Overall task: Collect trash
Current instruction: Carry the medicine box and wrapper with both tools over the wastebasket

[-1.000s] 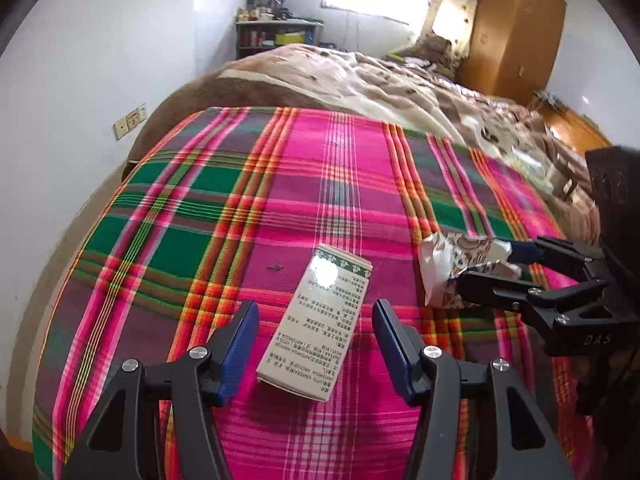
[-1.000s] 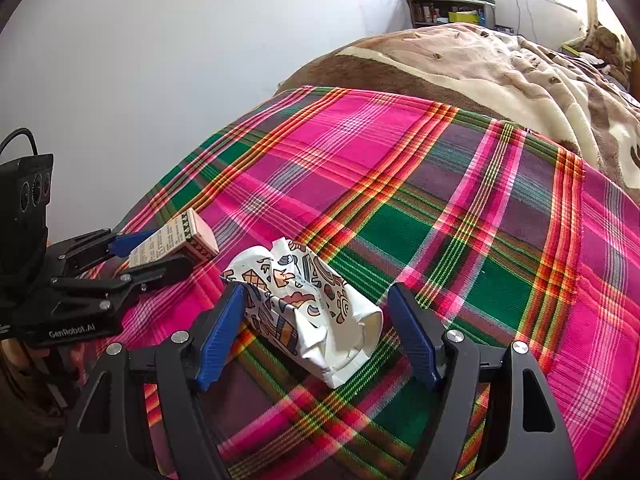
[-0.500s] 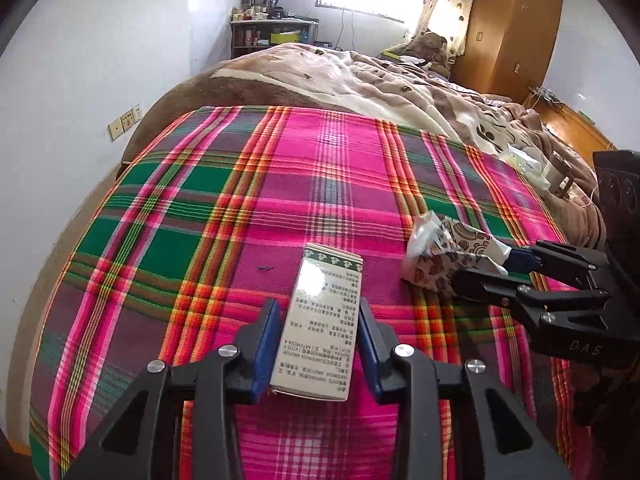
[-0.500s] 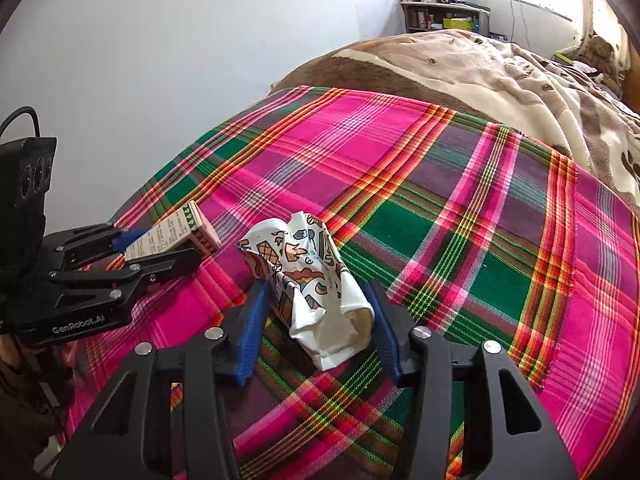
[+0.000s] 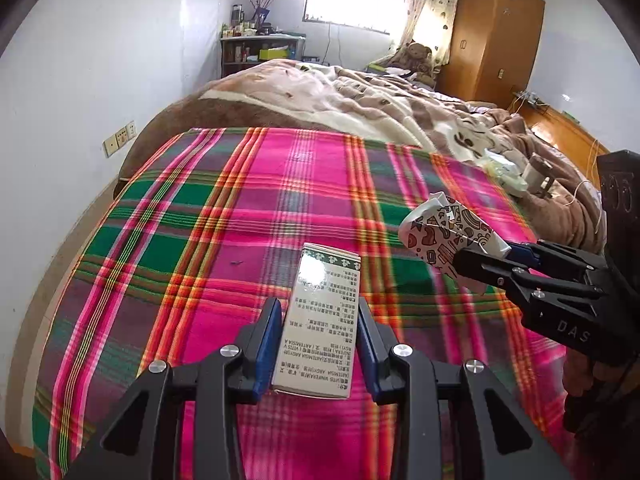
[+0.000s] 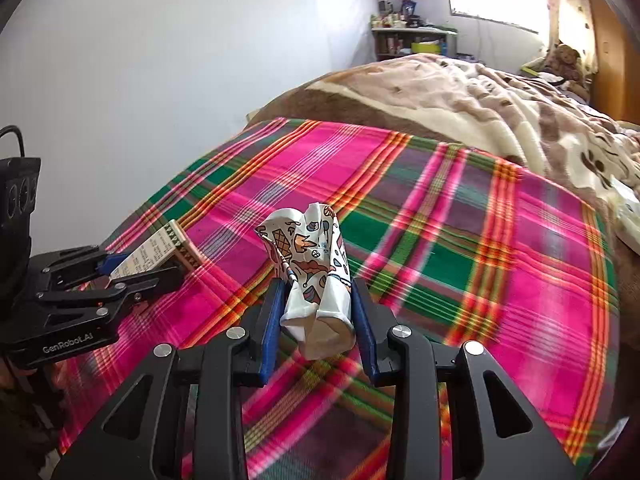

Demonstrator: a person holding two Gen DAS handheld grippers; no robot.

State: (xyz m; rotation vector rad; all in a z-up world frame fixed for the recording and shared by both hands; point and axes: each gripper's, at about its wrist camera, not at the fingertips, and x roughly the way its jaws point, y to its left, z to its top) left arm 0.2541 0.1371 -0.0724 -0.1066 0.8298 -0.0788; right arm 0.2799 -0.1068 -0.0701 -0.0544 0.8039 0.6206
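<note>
The pink, green and orange plaid blanket (image 5: 224, 248) covers the near end of the bed, bare across its middle, ending at a white wall on the left and a rumpled brown-and-cream fleece blanket (image 5: 360, 100) beyond. The left hand-held gripper (image 5: 318, 344) pinches a white printed cardboard box (image 5: 324, 312), long axis running along the fingers, green-banded end pointing away. The right hand-held gripper (image 6: 318, 320), its jaws closing, pinches a crumpled white paper cup with cartoon prints (image 6: 312, 272), long axis along the fingers, torn end away. Both are held above the blanket.
</note>
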